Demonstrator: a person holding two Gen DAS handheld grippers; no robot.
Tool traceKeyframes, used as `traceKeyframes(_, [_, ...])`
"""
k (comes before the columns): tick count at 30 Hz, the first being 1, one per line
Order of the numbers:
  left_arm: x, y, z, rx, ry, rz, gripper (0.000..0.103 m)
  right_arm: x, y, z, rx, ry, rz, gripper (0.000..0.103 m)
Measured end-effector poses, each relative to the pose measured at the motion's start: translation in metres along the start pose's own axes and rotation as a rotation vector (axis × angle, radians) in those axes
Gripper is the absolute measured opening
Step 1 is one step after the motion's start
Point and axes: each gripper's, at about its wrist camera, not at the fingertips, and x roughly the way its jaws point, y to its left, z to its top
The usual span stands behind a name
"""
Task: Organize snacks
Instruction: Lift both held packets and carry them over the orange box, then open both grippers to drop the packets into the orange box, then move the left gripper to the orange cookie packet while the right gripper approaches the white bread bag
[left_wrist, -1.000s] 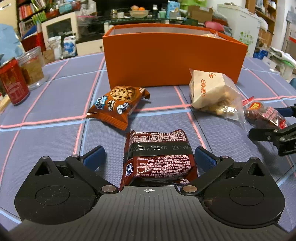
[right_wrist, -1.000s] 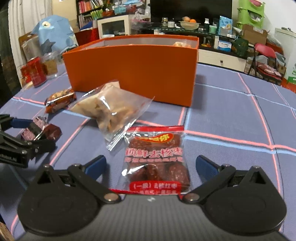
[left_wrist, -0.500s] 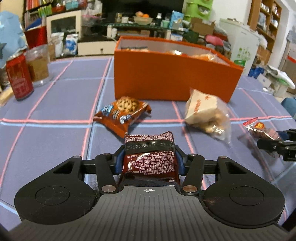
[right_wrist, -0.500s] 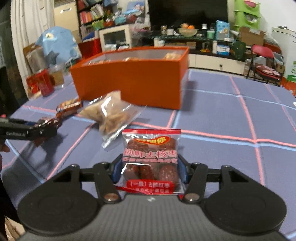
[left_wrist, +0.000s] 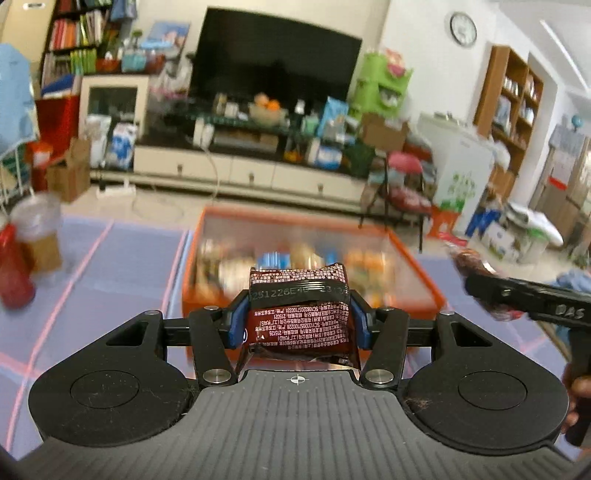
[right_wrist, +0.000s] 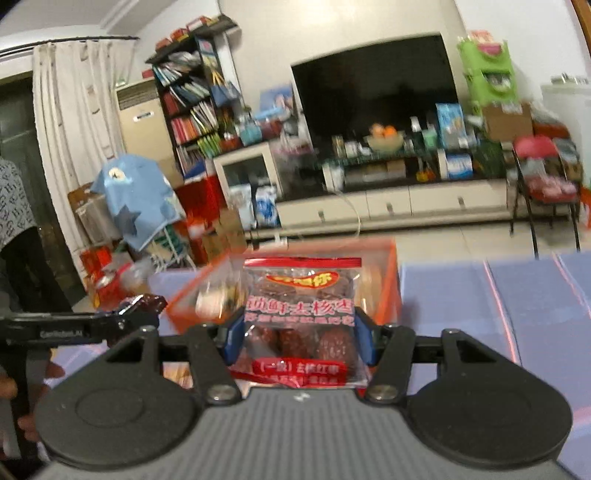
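My left gripper (left_wrist: 298, 317) is shut on a dark brown snack packet (left_wrist: 299, 310) with white print, held in the air. Beyond it lies the open orange box (left_wrist: 424, 273), blurred, with several snacks inside. My right gripper (right_wrist: 300, 334) is shut on a clear packet of red dates (right_wrist: 301, 314) with a red seal, also lifted, in front of the same orange box (right_wrist: 395, 280). The left wrist view shows the right gripper (left_wrist: 491, 291) at the right edge with its packet. In the right wrist view the left gripper (right_wrist: 136, 310) reaches in from the left.
A purple tablecloth (left_wrist: 122, 258) with pink lines covers the table. A red can (left_wrist: 13, 273) and a clear jar (left_wrist: 38, 236) stand at the far left. A TV stand (left_wrist: 240, 170), shelves and a red chair (right_wrist: 539, 173) fill the room behind.
Both grippers closed on their packets, which lay between open jaws on the cloth. Both then rose with them, so the box's inside now shows.
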Motion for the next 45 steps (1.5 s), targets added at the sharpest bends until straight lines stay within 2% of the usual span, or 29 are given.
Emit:
traceKeyframes(3, [0.030,0.006,0.028,-0.007,-0.025,-0.002,0.020,0.045,-0.002,0.020,-0.001,-0.003,0.010,0.058])
traceKeyframes(6, [0.064,0.012,0.047,0.015,-0.020,0.010,0.020,0.082,-0.007,0.025,0.019,0.005,0.024,0.058])
traceKeyframes(11, [0.107,0.014,0.047,0.072,0.026,0.015,0.022,0.121,-0.007,0.009,0.018,0.090,0.020,0.059])
traceKeyframes(13, [0.119,0.013,0.037,0.098,0.075,0.020,0.025,0.130,-0.004,0.001,0.006,0.123,0.004,0.067])
traceKeyframes(15, [0.121,0.012,0.030,0.112,0.097,0.021,0.033,0.133,-0.002,-0.005,0.010,0.152,0.008,0.077])
traceKeyframes(17, [0.114,0.011,0.028,0.102,0.091,0.024,0.041,0.126,0.001,-0.005,0.010,0.146,-0.005,0.082])
traceKeyframes(18, [0.107,0.012,0.031,0.085,0.077,0.019,0.045,0.121,0.001,-0.002,0.018,0.134,-0.025,0.094])
traceKeyframes(19, [0.097,0.015,0.034,0.064,0.057,0.018,0.055,0.111,-0.001,0.002,0.033,0.110,-0.034,0.102])
traceKeyframes(20, [0.085,0.017,0.038,0.039,0.026,0.015,0.064,0.099,-0.003,0.005,0.054,0.085,-0.019,0.102])
traceKeyframes(22, [0.055,0.018,0.041,0.004,-0.049,-0.015,0.072,0.076,-0.009,0.010,0.096,0.061,-0.002,0.102])
traceKeyframes(24, [0.027,0.019,0.034,-0.003,-0.077,-0.032,0.074,0.048,-0.014,0.007,0.134,0.046,-0.003,0.102])
traceKeyframes(27, [-0.007,0.023,-0.001,-0.011,-0.071,-0.022,0.079,0.006,-0.025,-0.022,0.191,0.039,-0.015,0.103])
traceKeyframes(30, [-0.018,0.028,-0.050,-0.037,0.041,0.013,0.078,-0.018,-0.038,-0.060,0.293,0.118,-0.076,0.103])
traceKeyframes(33, [-0.016,0.026,-0.088,-0.084,0.170,0.004,0.071,-0.038,-0.046,-0.087,0.381,0.166,-0.057,0.103])
traceKeyframes(35, [-0.017,0.019,-0.101,-0.096,0.200,-0.016,0.071,-0.049,-0.049,-0.100,0.390,0.177,-0.068,0.103])
traceKeyframes(36, [-0.014,0.012,-0.103,-0.092,0.207,-0.027,0.071,-0.052,-0.051,-0.102,0.382,0.181,-0.076,0.103])
traceKeyframes(38, [-0.003,-0.001,-0.096,-0.056,0.201,-0.043,0.060,-0.057,-0.056,-0.104,0.360,0.182,-0.100,0.102])
traceKeyframes(40, [0.014,-0.013,-0.084,-0.032,0.178,-0.038,0.054,-0.062,-0.062,-0.105,0.360,0.174,-0.115,0.103])
traceKeyframes(42, [0.037,-0.020,-0.073,-0.056,0.169,-0.050,0.049,-0.064,-0.069,-0.104,0.391,0.159,-0.101,0.103])
traceKeyframes(43, [0.048,-0.023,-0.069,-0.068,0.173,-0.060,0.043,-0.065,-0.073,-0.103,0.411,0.152,-0.092,0.103])
traceKeyframes(45, [0.071,-0.029,-0.066,-0.047,0.202,-0.064,0.038,-0.067,-0.076,-0.100,0.437,0.148,-0.086,0.103])
